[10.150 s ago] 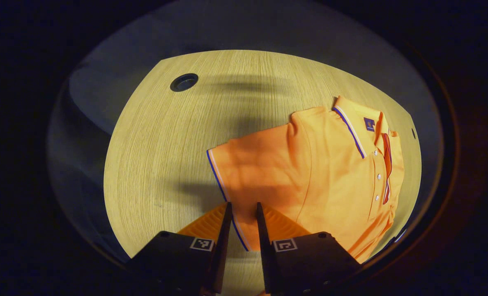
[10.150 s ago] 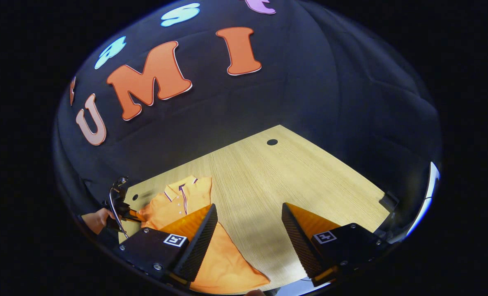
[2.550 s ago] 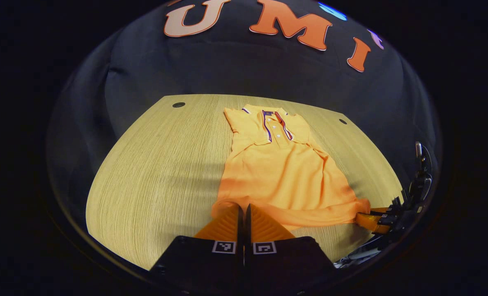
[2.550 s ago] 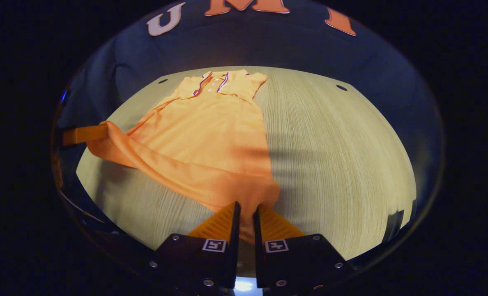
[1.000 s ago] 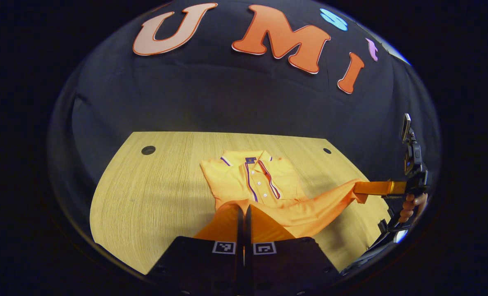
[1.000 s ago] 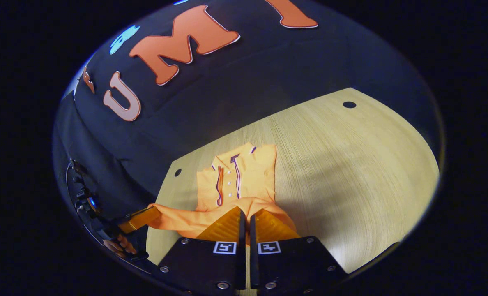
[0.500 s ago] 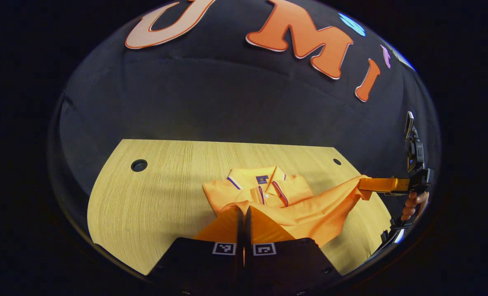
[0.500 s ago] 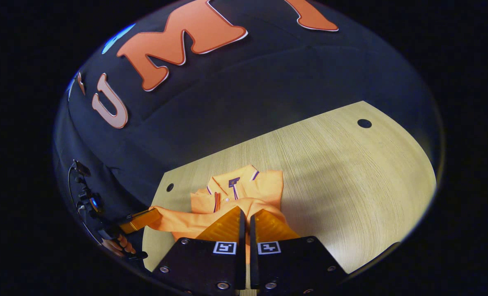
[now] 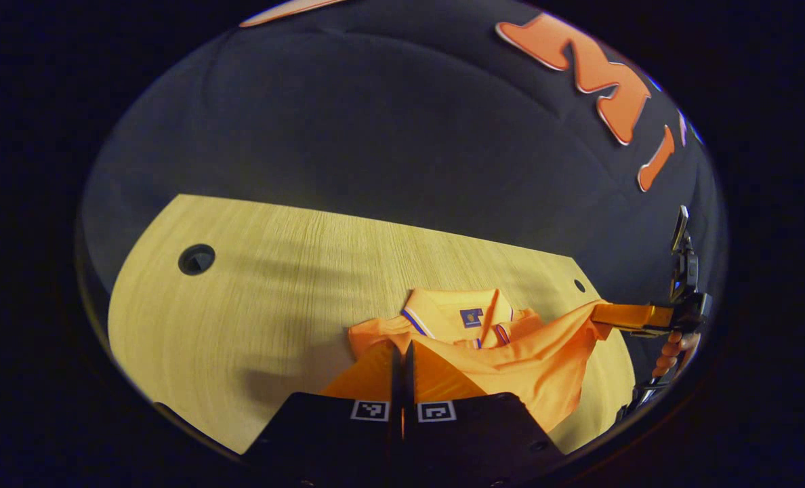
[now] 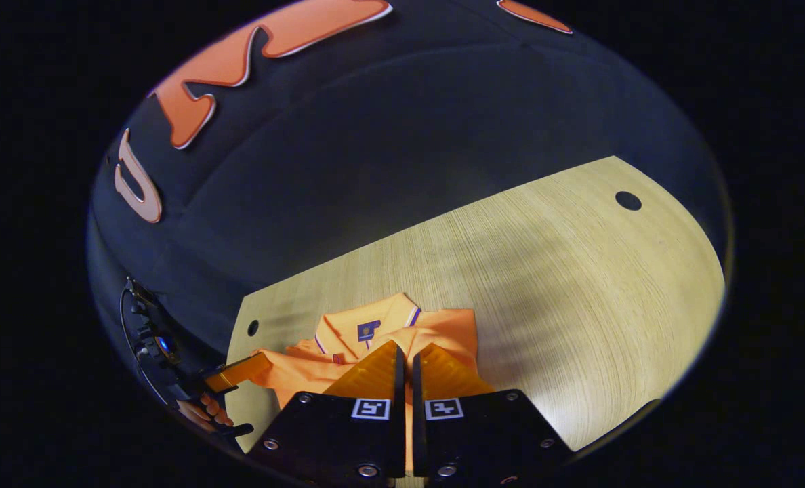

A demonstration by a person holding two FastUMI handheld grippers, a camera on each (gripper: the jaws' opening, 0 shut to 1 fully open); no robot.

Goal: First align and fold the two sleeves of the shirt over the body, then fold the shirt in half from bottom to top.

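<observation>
**Hem carried up to the collar for the final fold**

In the left gripper view, the left gripper point(image 9: 400, 356) is seen closed, its fingers pinched on one bottom corner of the orange polo shirt point(image 9: 511, 359). The hem is held raised above the wooden table point(image 9: 253, 291) and close to the collar point(image 9: 457, 315), apparently so that the lower half can be laid over the upper. Farther off, the right gripper point(image 9: 612, 314) is seen clamped on the other corner, which keeps the edge stretched.

In the right gripper view, the right gripper point(image 10: 404, 359) is shown closed on the hem, just before the collar point(image 10: 365, 329). The left gripper point(image 10: 240, 373) is seen at the far corner.
</observation>
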